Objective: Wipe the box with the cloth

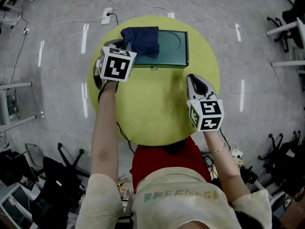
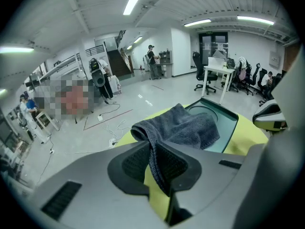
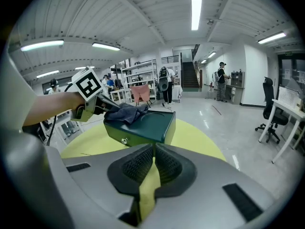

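Note:
A dark green box (image 1: 171, 48) lies at the far side of the round yellow table (image 1: 152, 113). A dark blue cloth (image 1: 141, 38) is spread over the box's left end. My left gripper (image 1: 125, 46) is shut on the cloth's near corner; in the left gripper view the cloth (image 2: 183, 128) runs from between the jaws out onto the box lid (image 2: 221, 123). My right gripper (image 1: 194, 81) is shut with nothing in it, over the table a little in front of the box's right end. In the right gripper view the box (image 3: 143, 125) and cloth (image 3: 125, 112) lie ahead.
A power strip (image 1: 106, 15) and cables lie on the floor beyond the table. Office chairs (image 1: 286, 161) stand at the right, with more chairs and equipment at the lower left. White desks (image 1: 286, 30) are at the right edge.

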Action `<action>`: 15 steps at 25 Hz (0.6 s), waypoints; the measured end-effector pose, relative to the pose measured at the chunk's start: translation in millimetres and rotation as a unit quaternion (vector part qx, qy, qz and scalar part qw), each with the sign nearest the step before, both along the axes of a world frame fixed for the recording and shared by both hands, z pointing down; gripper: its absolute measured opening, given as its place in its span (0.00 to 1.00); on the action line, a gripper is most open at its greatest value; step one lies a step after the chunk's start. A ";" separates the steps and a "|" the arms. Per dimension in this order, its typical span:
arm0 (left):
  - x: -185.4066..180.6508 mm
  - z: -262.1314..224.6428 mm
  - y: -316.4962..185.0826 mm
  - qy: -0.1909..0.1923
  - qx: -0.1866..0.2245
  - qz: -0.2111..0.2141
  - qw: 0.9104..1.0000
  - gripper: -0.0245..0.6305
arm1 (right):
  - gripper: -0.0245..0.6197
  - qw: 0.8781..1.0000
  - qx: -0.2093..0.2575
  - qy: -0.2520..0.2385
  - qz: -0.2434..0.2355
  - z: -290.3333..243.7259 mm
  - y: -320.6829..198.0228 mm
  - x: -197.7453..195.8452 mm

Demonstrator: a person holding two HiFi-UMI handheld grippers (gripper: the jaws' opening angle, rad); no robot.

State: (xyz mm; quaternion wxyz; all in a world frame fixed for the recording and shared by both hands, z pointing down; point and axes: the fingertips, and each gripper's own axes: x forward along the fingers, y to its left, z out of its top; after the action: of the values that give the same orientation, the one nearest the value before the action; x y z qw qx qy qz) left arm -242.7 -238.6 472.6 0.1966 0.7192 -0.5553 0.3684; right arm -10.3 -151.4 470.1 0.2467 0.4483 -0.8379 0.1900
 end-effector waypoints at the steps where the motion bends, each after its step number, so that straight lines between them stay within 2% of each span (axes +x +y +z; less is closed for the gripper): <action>1: -4.4 -1.8 2.3 0.004 0.002 -0.004 1.000 0.12 | 0.10 1.000 0.001 0.000 0.001 0.0 1.1 -1.1; 10: -55.9 -39.5 34.7 -0.020 0.039 -0.042 0.998 0.12 | 0.10 0.999 -0.001 -0.012 0.032 -10.9 6.5 -14.7; 12: -55.4 -54.2 42.5 -0.015 0.049 -0.042 0.998 0.12 | 0.10 0.999 -0.002 -0.017 0.040 -14.4 3.4 -13.9; 15: -35.8 -71.9 49.1 0.017 0.064 -0.032 0.997 0.12 | 0.10 0.999 -0.003 -0.012 0.043 -14.7 -2.8 -10.1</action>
State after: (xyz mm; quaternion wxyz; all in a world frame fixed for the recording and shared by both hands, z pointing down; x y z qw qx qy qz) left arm -278.5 -189.5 400.7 0.1715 0.7183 -0.5968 0.3137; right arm -20.4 -154.1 455.3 0.2297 0.4812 -0.8201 0.2077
